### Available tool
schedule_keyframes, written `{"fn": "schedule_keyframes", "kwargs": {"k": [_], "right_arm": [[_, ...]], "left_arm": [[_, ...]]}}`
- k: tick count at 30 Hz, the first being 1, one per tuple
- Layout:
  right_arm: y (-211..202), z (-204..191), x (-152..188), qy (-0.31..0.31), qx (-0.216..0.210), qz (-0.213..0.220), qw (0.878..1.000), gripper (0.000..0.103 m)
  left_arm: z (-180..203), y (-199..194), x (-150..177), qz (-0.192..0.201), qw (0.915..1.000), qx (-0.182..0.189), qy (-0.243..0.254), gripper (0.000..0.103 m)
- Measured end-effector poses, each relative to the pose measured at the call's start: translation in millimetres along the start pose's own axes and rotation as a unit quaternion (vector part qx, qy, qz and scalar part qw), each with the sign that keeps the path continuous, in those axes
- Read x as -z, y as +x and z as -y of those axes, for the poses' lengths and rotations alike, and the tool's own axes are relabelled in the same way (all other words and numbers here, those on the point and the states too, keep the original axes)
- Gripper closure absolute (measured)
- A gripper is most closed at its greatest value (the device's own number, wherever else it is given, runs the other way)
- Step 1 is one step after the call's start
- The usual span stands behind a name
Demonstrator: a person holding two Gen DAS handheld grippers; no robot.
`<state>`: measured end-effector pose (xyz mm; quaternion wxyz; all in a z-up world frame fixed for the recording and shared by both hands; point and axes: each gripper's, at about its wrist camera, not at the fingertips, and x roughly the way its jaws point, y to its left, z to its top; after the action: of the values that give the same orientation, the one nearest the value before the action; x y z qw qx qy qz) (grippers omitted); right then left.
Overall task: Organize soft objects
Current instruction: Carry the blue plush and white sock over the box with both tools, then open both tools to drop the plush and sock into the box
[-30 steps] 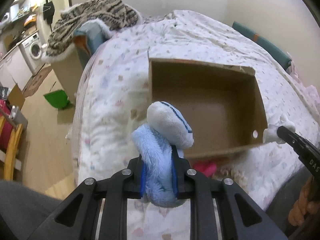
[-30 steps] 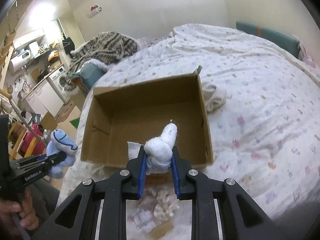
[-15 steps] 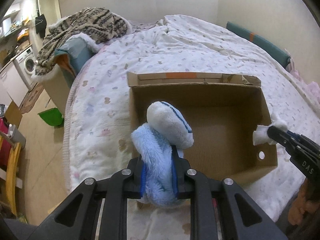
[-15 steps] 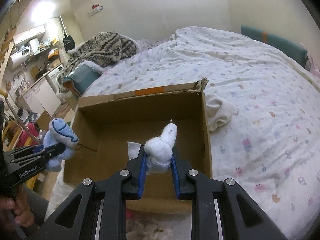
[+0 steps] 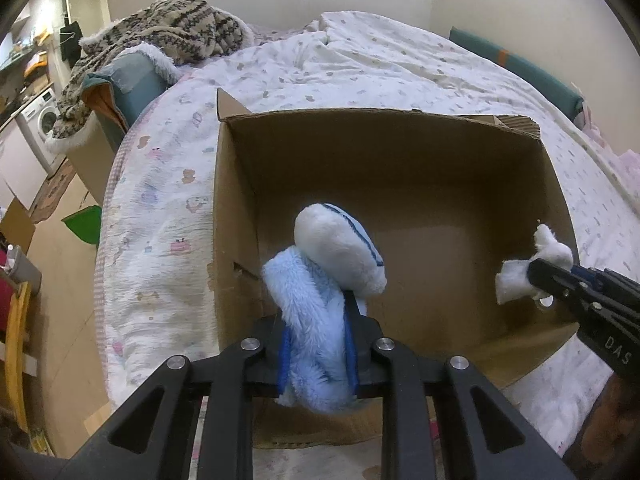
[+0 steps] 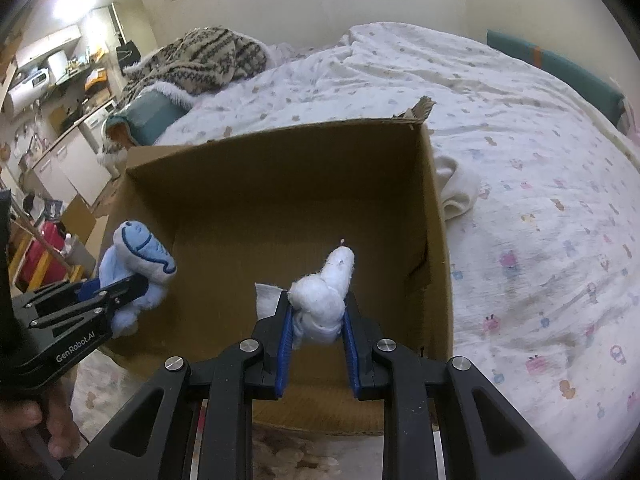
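An open cardboard box [image 5: 400, 152] stands on the bed, empty inside; it also shows in the right wrist view [image 6: 280, 184]. My left gripper [image 5: 316, 344] is shut on a blue and white plush toy [image 5: 332, 264] and holds it over the box's near left part. The same toy [image 6: 136, 264] shows at the left of the right wrist view. My right gripper [image 6: 316, 332] is shut on a small white plush [image 6: 324, 292], held over the box's near right side. That white plush [image 5: 532, 264] shows at the right of the left wrist view.
The box sits on a bed with a white patterned duvet [image 6: 540, 184]. A folded white cloth [image 6: 456, 192] lies just right of the box. A patterned knit blanket [image 5: 160, 40] covers a teal cushion at the bed's far left. The floor drops off left of the bed.
Both grippers have moved forward and over the box with their toys still held. The box now fills more of both views, seen from above.
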<state>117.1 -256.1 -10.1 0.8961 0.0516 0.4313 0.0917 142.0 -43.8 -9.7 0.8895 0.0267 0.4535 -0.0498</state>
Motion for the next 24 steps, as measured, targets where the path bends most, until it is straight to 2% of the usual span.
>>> {"fn": "schedule_keyframes", "kwargs": {"k": [6,13,24], "right_arm": [[5.9,-0.1,1.2,-0.002,0.004,-0.013,1.000,0.079],[9.4,2.3,1.9,0.005,0.003,-0.023,1.000,0.079],[12.0,3.3,2.0,0.009,-0.004,-0.027,1.000,0.079]], "left_arm": [[-4.9,8.4,1.5,-0.020,0.9997,0.002,-0.016,0.082],[-5.1,9.0,2.6,-0.024,0.9996,0.004,-0.018,0.081],[-1.5,5.6,3.5,-0.018,0.9997,0.005,-0.015,0.069]]}}
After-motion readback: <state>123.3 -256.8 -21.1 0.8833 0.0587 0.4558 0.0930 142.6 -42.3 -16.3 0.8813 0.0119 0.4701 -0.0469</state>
